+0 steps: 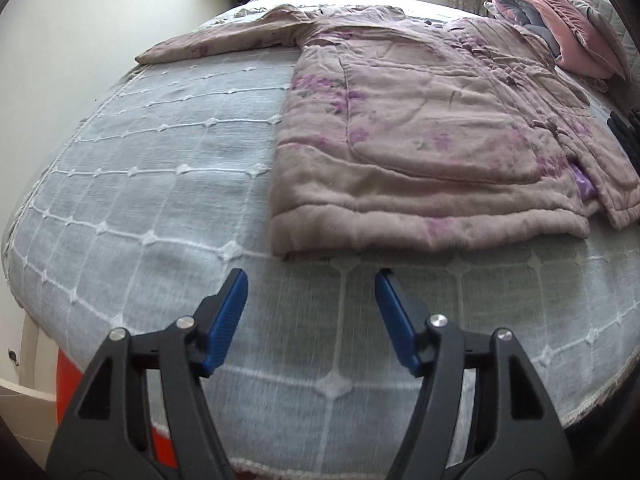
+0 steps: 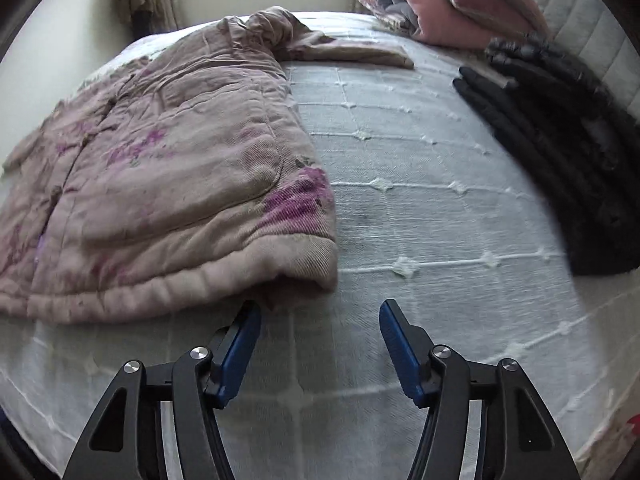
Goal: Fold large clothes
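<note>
On grey grid-stitched bedspread (image 1: 160,184): padded pink floral jacket (image 1: 420,152) flat. Left gripper (image 1: 310,288), right gripper (image 2: 320,318) both spread, empty. Pinch hem corners deep, lift evenly.

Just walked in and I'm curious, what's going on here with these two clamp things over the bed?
A person is about to fold a padded floral jacket lying flat on the bed, sleeves spread. The left gripper and right gripper are both open and hold nothing, poised near the jacket's bottom hem. No fold has been made yet. A dark garment lies to the right, and pink bedding is piled by the headboard.
</note>
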The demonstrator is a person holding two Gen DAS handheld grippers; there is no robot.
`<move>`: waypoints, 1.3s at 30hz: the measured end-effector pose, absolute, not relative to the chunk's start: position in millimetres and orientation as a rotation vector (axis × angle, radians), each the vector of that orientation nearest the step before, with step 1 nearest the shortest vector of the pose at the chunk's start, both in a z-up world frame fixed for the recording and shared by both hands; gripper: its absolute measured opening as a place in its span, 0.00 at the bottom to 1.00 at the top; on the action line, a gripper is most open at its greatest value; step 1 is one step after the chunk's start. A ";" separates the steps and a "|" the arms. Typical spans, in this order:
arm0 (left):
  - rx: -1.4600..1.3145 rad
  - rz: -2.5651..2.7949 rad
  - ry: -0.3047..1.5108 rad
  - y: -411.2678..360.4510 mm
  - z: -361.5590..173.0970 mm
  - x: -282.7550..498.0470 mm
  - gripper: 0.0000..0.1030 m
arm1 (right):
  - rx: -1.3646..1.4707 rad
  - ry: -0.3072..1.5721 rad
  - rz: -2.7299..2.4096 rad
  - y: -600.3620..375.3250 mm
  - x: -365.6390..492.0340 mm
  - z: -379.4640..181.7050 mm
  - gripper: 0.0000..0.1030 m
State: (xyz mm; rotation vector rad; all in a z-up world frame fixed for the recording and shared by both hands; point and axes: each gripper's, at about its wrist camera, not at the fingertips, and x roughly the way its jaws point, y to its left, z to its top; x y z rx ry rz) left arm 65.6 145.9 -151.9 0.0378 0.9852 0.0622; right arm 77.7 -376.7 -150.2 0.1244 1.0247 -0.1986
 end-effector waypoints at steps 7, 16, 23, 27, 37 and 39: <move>-0.059 0.028 0.950 154.8 -151.1 98.2 0.49 | 0.358 0.913 -0.089 -382.2 97.5 -151.1 0.50; -0.159 0.086 0.891 163.1 -126.7 111.8 0.11 | 0.458 0.894 -0.095 -391.7 105.6 -149.5 0.10; -0.132 0.116 0.763 184.2 -43.8 48.4 0.10 | 0.387 0.735 0.008 -381.2 49.4 -46.7 0.08; -0.170 0.096 0.741 189.8 -10.2 -3.9 0.10 | 0.326 0.670 0.058 -361.7 6.2 4.5 0.08; -0.128 0.178 0.933 206.8 -102.0 -47.6 0.10 | 0.147 0.921 -0.036 -336.2 -53.1 -62.3 0.09; -0.096 0.217 0.949 212.4 -118.5 -37.9 0.13 | 0.157 0.994 -0.069 -342.8 -38.8 -95.6 0.13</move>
